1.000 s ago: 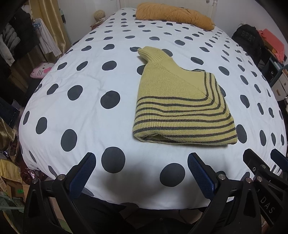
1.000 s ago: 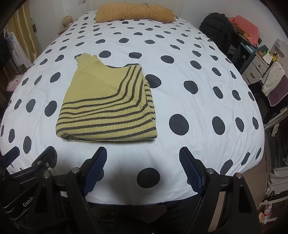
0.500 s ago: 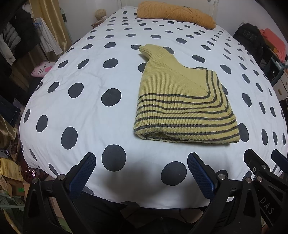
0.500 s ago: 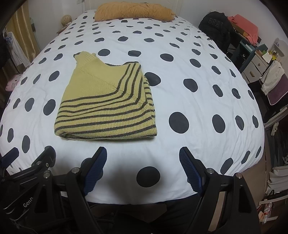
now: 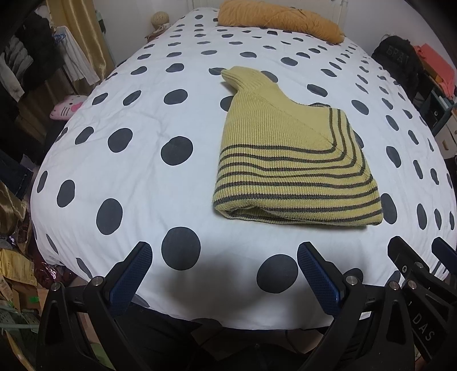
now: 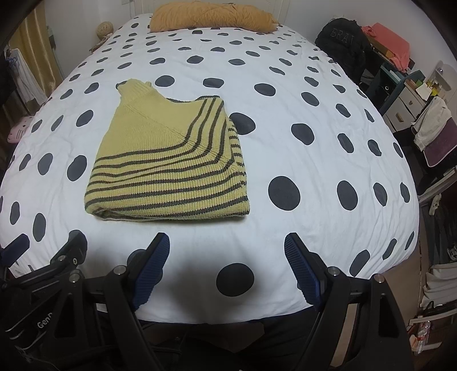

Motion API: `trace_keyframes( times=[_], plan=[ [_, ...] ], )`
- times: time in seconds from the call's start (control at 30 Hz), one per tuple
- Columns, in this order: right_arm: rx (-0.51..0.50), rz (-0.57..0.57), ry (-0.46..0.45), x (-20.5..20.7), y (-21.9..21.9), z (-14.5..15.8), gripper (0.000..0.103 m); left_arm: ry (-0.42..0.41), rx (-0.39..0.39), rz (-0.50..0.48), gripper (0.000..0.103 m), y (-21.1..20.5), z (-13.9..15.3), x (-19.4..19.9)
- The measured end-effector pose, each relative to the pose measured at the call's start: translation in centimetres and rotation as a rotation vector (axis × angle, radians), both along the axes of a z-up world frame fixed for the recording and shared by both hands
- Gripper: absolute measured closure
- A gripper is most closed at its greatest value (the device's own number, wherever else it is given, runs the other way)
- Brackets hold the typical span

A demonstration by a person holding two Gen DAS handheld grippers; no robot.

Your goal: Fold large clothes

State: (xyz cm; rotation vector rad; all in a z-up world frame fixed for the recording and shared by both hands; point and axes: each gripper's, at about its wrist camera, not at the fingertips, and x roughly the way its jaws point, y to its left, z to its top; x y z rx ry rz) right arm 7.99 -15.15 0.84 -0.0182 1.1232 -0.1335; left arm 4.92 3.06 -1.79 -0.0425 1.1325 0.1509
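Observation:
A yellow knit sweater with dark stripes [image 5: 288, 159] [image 6: 168, 168] lies folded into a compact square on the white polka-dot bed [image 5: 142, 120] [image 6: 314, 177], its collar pointing toward the far end. My left gripper [image 5: 222, 256] hovers open over the near edge of the bed, short of the sweater and to its left, with nothing between its blue pads. My right gripper [image 6: 227, 245] is likewise open and empty, just short of the sweater's near right corner. Each gripper shows at the edge of the other's view.
An orange pillow [image 5: 280, 17] [image 6: 211, 15] lies at the head of the bed. Hanging clothes and a pink plush [image 5: 67, 107] crowd the left side. A black backpack [image 6: 342, 40], drawers and draped laundry [image 6: 431, 128] stand on the right.
Nothing has moved but for a slight drift of both views; the sweater lies as before and both grippers stay open.

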Motion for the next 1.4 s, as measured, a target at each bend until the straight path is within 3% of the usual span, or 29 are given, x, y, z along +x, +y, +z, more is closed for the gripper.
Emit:
trace_keyframes(
  times=[1.4],
  plan=[
    [-0.006, 0.001, 0.004, -0.03, 0.02, -0.22, 0.020, 0.010, -0.003, 0.005, 0.002, 0.33, -0.53, -0.07]
  ],
)
